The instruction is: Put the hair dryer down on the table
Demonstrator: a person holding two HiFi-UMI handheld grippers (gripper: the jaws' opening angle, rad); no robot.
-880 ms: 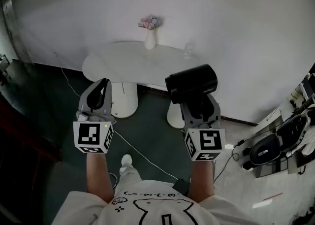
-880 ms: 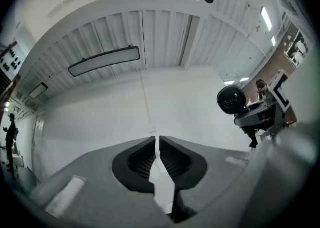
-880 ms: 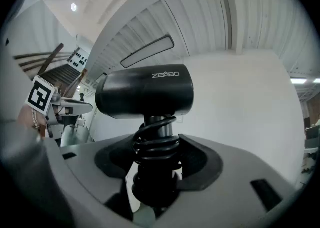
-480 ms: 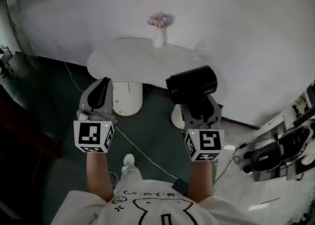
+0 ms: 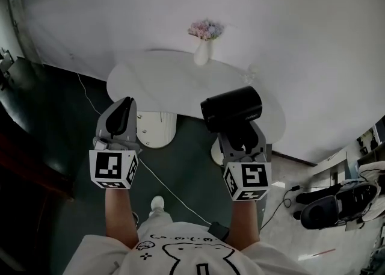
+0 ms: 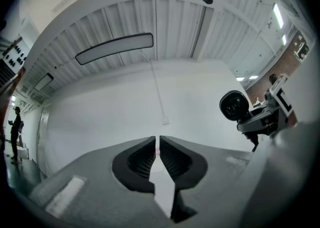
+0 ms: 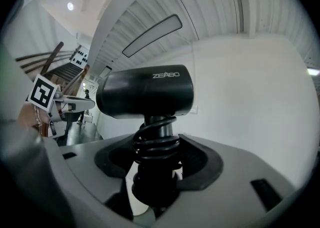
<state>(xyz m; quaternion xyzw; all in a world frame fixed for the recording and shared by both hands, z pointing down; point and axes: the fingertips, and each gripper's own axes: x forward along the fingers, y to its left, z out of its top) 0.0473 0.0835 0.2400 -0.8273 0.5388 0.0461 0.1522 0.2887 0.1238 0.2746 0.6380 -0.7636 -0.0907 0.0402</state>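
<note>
A black hair dryer (image 5: 231, 108) (image 7: 145, 92) stands upright in my right gripper (image 5: 240, 134) (image 7: 156, 159), whose jaws are shut on its cord-wrapped handle (image 7: 156, 142). Its barrel points left in the head view and hangs over the near right edge of the white oval table (image 5: 162, 78). My left gripper (image 5: 120, 116) (image 6: 157, 156) is held level with it to the left, shut and empty, in front of the table's near left edge. From the left gripper view the dryer's nozzle (image 6: 234, 106) faces the camera at the right.
A white vase with flowers (image 5: 203, 44) stands at the table's back edge; a small clear object (image 5: 248, 75) sits to its right. The table rests on white pedestals (image 5: 157, 128) over dark floor with a white cable (image 5: 168, 186). Equipment (image 5: 337, 198) lies on the floor at right.
The table has come nearer and lower in the head view; both grippers keep their pose and the dryer now overlaps the table's near right edge.
</note>
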